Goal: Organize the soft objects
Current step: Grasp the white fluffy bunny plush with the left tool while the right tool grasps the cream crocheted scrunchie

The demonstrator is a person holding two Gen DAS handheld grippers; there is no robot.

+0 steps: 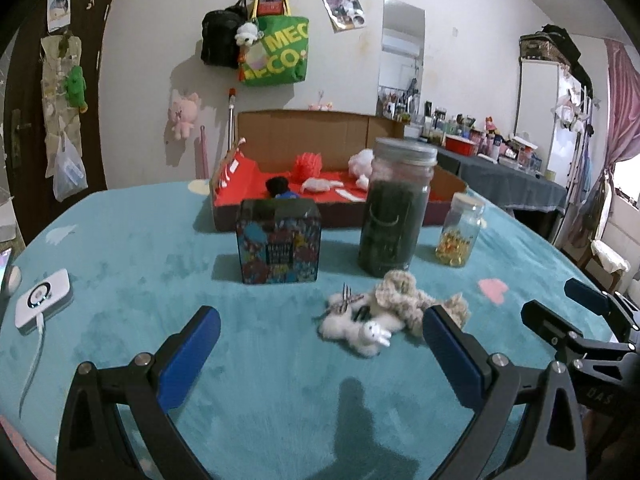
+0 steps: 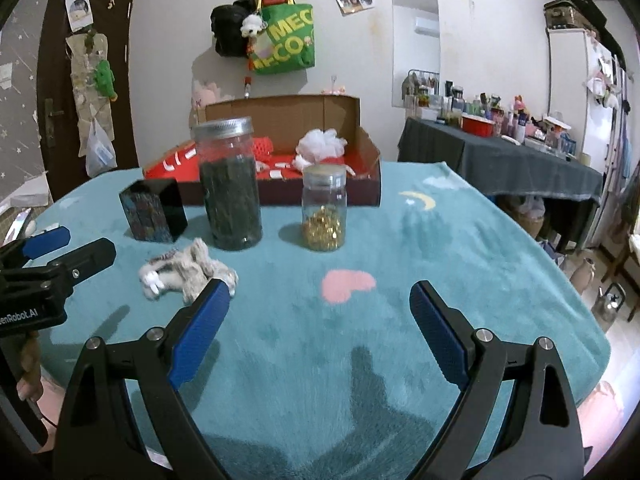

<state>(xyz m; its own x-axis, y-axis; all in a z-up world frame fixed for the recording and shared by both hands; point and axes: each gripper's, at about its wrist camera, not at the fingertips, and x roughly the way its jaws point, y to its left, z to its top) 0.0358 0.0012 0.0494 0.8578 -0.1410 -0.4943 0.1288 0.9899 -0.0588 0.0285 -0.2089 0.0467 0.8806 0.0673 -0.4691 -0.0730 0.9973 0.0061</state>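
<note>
Your fingers stood wide apart on both tools, with nothing between the blue pads. The left gripper point(image 1: 320, 336) hung over the teal blanket point(image 1: 140, 280), and the right gripper point(image 2: 320, 300) did the same just beside it, over a pink heart shape point(image 2: 347, 285) in the cover.

Nearest to you lay the soft things: a small white plush toy point(image 1: 360, 330) on its side, touching a beige crocheted piece point(image 1: 404, 296), with a striped bow clip point(image 1: 344, 300) against them. They sat just ahead of your left tool, near its right-hand finger point(image 1: 448, 344), and untouched by either tool.

Behind that pile stood three containers in a row: a patterned square tin point(image 1: 278, 242), a tall jar of dark contents point(image 1: 394, 208) with a metal lid, and a small jar of gold pieces point(image 1: 460, 232).

Farther back sat an open cardboard box with a red lining point(image 1: 256, 172). In it lay a red mesh item point(image 1: 310, 164), a white puff point(image 1: 360, 162), a dark object and some small white bits.

At the left edge of the blanket a white device with a cable point(image 1: 44, 300) rested well apart from the rest.
</note>
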